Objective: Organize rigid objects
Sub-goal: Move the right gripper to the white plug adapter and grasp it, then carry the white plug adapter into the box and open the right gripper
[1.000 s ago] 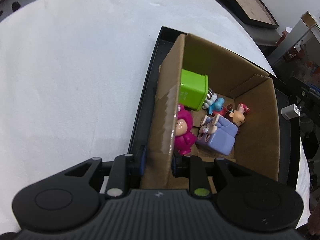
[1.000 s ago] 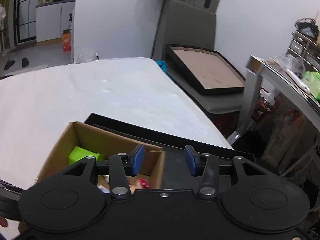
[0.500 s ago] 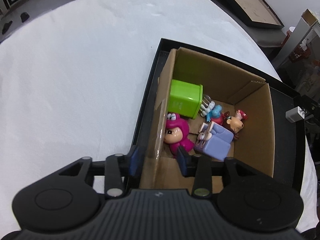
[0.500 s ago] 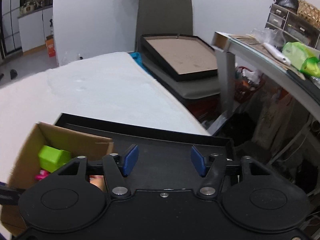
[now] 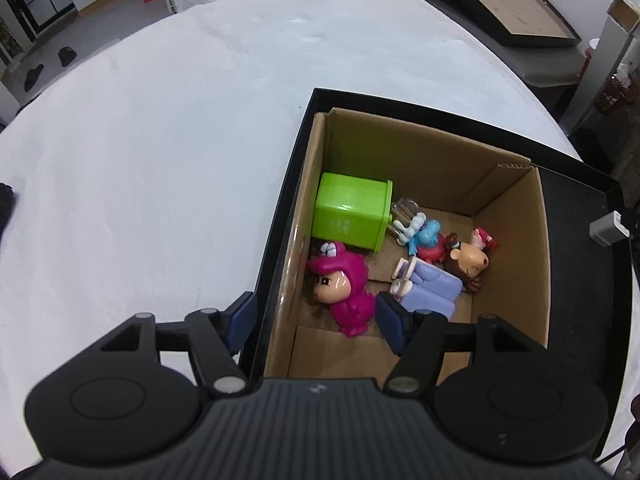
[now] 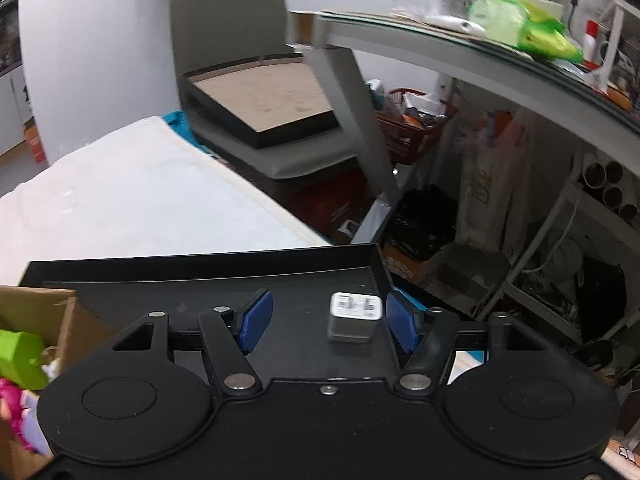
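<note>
Cardboard box (image 5: pixel 516 248) sat in black tray (image 6: pixel 224 280), already holding toys. Left gripper (image 5: pixel 316 320) just opened wide, astride box wall, gripping nothing. Right gripper (image 6: pixel 329 322) also just opened, empty, framing white charger (image 6: pixel 354 316) on tray. Next, probably: lower, close on charger, carry into box.

The right tongs (image 6: pixel 329 321) hang over a black tray (image 6: pixel 208 268), their blue pads (image 6: pixel 256 320) having just been spreading; a small white charger (image 6: pixel 354 316) lies on the tray between them, nearer the right pad, untouched. At the left edge shows a cardboard box (image 6: pixel 36 308) holding a green bin (image 6: pixel 20 360).
</note>
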`<state>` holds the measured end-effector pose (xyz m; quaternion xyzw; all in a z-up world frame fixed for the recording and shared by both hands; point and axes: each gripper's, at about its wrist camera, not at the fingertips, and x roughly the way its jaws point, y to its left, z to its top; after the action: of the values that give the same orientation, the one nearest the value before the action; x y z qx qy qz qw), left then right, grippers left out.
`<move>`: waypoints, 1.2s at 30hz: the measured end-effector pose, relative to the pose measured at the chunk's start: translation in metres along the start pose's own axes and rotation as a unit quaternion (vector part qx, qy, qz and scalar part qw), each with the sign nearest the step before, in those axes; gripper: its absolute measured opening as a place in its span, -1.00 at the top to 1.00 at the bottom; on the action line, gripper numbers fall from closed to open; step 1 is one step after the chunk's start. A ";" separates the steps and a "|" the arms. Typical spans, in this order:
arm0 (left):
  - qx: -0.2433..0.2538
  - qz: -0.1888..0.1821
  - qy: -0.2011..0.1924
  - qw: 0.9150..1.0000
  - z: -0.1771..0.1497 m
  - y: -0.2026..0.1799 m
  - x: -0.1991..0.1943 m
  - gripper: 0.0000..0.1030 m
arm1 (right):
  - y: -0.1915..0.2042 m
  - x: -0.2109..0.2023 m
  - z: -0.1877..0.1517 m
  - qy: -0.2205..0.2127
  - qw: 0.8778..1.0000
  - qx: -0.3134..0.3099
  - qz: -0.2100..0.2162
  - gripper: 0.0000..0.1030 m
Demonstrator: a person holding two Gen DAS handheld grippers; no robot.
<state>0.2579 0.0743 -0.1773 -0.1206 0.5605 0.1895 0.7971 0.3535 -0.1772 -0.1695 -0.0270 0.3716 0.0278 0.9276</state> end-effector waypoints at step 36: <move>-0.004 0.071 0.002 0.997 0.028 -0.016 0.014 -0.43 | -0.021 0.051 -0.018 0.008 1.000 0.018 0.019 0.29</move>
<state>0.2926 0.0732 -0.1811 -0.0840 0.5683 0.2472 0.7803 0.3797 -0.1983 -0.2169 -0.0039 0.3803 0.0386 0.9241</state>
